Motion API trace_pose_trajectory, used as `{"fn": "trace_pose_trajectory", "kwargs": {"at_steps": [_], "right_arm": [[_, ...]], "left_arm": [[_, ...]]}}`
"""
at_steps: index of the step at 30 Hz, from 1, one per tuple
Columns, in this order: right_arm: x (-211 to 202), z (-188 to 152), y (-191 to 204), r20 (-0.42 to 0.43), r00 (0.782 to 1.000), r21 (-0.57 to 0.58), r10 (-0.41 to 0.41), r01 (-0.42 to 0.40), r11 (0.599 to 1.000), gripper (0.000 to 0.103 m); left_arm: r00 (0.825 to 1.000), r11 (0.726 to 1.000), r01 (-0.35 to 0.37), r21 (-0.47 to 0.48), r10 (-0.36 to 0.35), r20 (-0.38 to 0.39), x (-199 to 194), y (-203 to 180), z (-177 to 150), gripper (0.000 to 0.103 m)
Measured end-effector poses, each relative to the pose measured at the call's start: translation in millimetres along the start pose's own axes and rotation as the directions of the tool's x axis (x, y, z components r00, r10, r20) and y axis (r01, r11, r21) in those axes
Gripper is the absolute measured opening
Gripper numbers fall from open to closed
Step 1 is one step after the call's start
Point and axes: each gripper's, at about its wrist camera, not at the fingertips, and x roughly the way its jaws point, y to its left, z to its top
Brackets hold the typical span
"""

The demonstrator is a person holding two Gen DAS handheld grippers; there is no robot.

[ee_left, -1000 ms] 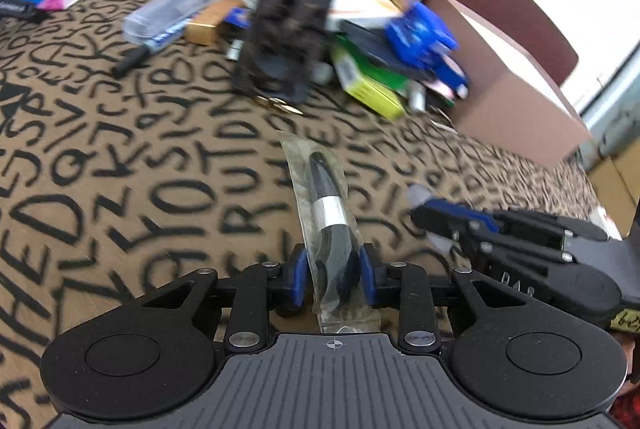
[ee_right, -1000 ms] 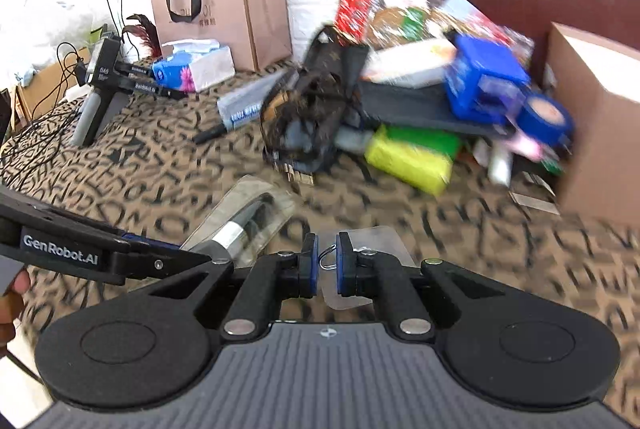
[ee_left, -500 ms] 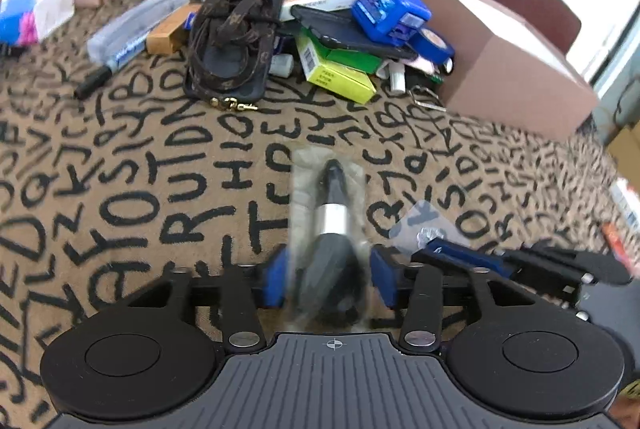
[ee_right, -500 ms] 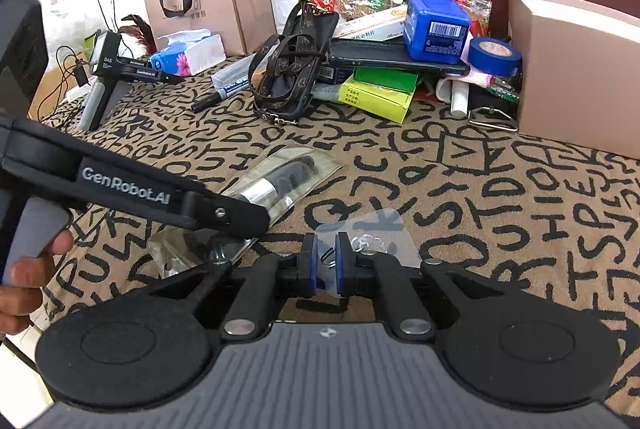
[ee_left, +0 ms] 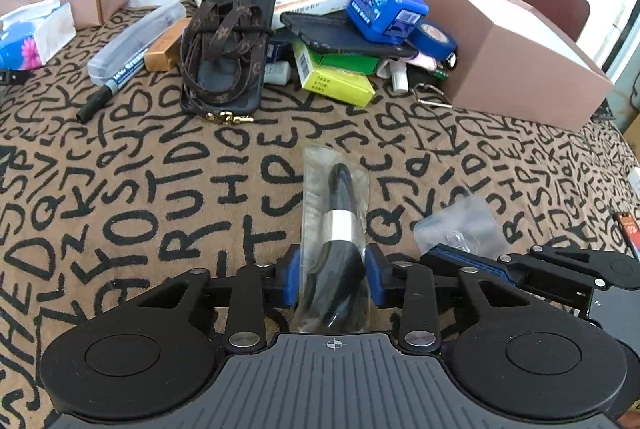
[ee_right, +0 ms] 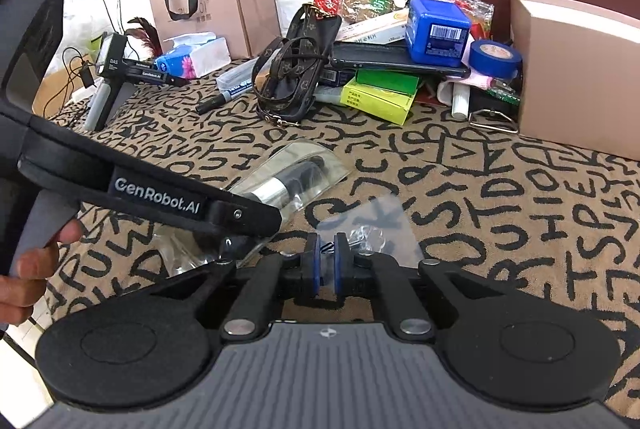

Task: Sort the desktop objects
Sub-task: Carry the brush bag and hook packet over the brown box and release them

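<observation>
Left wrist view: the left gripper (ee_left: 331, 279) has a bagged brush (ee_left: 340, 229) between its blue pads, the jaws closing on its dark bristle end; the handle points far, toward the pile (ee_left: 320, 29) at the back of the lettered tablecloth (ee_left: 160, 189). To the right lies a small clear bag (ee_left: 460, 225).

Right wrist view: the right gripper (ee_right: 326, 263) is clamped narrow on the small clear bag's near edge. The brush lies left of it.

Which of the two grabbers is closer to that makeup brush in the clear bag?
Left. The left gripper has the bagged brush between its closing jaws. The right gripper sits just beside it, pinching a small clear packet instead.
</observation>
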Motion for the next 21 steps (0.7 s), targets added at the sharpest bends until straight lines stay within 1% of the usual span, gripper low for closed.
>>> {"fn": "trace_pose_trajectory", "kwargs": {"at_steps": [1, 3, 5, 8, 12, 16, 18, 21], "right_arm": [[-1.7, 1.0, -1.0, 0.003, 1.000, 0.001, -0.006, 0.006, 1.000, 0.001], [-5.8, 3.3, -4.6, 0.009, 1.000, 0.009, -0.011, 0.011, 1.000, 0.001], [-11.3, 6.2, -9.2, 0.021, 0.999, 0.018, -0.024, 0.023, 1.000, 0.001], [-22.3, 11.5, -16.6, 0.058, 0.998, 0.036, -0.033, 0.031, 0.999, 0.001], [-37.8, 18.4, -28.5, 0.107, 0.992, 0.043, -0.061, 0.057, 0.997, 0.001], [-50.5, 23.0, -41.9, 0.145, 0.985, 0.053, -0.090, 0.083, 0.995, 0.001], [-56.2, 27.1, -49.6, 0.163, 0.982, 0.061, -0.095, 0.086, 0.994, 0.001], [-67.1, 40.2, -65.3, 0.206, 0.972, 0.079, -0.110, 0.096, 0.992, 0.001]], "left_arm": [[1.000, 1.000, 0.001, 0.007, -0.001, 0.007, -2.2, -2.5, 1.3, 0.026], [1.000, 1.000, 0.007, 0.028, -0.008, 0.021, -7.1, -8.6, 4.6, 0.019], [0.999, 0.999, 0.016, 0.051, -0.018, 0.034, -11.2, -16.4, 7.9, 0.014], [0.998, 0.997, 0.030, 0.074, -0.033, 0.050, -15.4, -28.4, 13.3, 0.014], [0.995, 0.994, 0.069, 0.081, -0.074, 0.068, -20.0, -42.4, 22.1, 0.013], [0.990, 0.991, 0.092, 0.101, -0.102, 0.101, -26.3, -58.8, 36.8, 0.013], [0.985, 0.988, 0.110, 0.107, -0.123, 0.122, -29.6, -68.2, 49.1, 0.013], [0.972, 0.983, 0.143, 0.118, -0.162, 0.170, -36.8, -83.4, 72.5, 0.013]]}}
